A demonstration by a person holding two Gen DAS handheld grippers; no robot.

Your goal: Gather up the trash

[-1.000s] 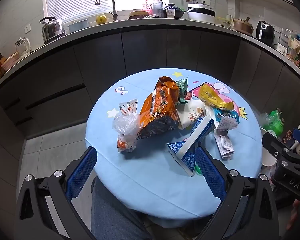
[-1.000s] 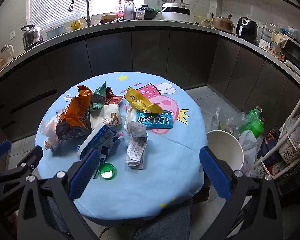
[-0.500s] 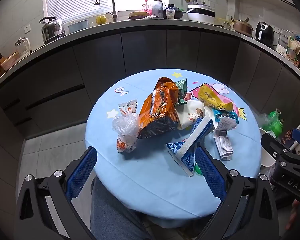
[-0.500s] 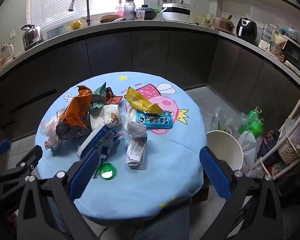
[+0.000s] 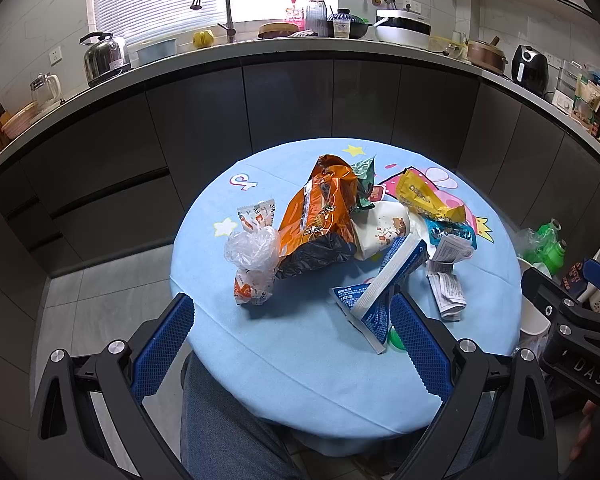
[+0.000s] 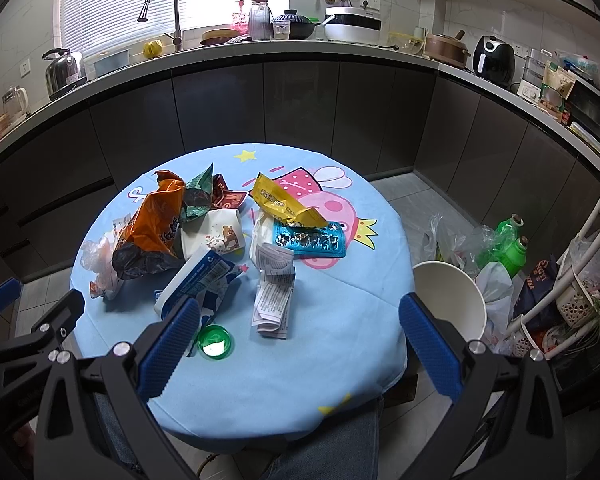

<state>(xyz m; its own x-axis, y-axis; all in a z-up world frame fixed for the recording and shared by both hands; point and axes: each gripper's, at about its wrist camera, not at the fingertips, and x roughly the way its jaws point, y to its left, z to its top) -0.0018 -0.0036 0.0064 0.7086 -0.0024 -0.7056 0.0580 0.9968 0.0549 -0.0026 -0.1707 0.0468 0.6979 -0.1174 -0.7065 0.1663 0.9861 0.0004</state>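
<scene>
Kitchen, dark cabinets curving behind a round table [image 6: 332, 352] under a blue cartoon cloth. Trash lay heaped on the table's far-left half, near edge bare. You held both claws back over the near rim: left claw [image 5: 292, 344] spread wide and empty, right claw [image 6: 300, 344] the same, nothing between the pads.

Nearest to you sat the flattened blue-and-white carton [image 6: 198, 280], stiffish card, light; probably best pinched across its folded edge. Just beside it, near side, the green cap [image 6: 215, 343]: small, hard, likely slippery, take it across the rim. To the right lay the folded paper slip [image 6: 274, 296], limp, needing a pinch at its raised fold. The orange snack bag [image 5: 320, 216], crinkly film, looked nearly weightless; any crumpled ridge should do. The clear plastic bag [image 5: 252, 248] at far left seemed soft and liable to slide.

A white bin [image 6: 448, 300] stood on the floor just right of the table, a likely drop point.
</scene>
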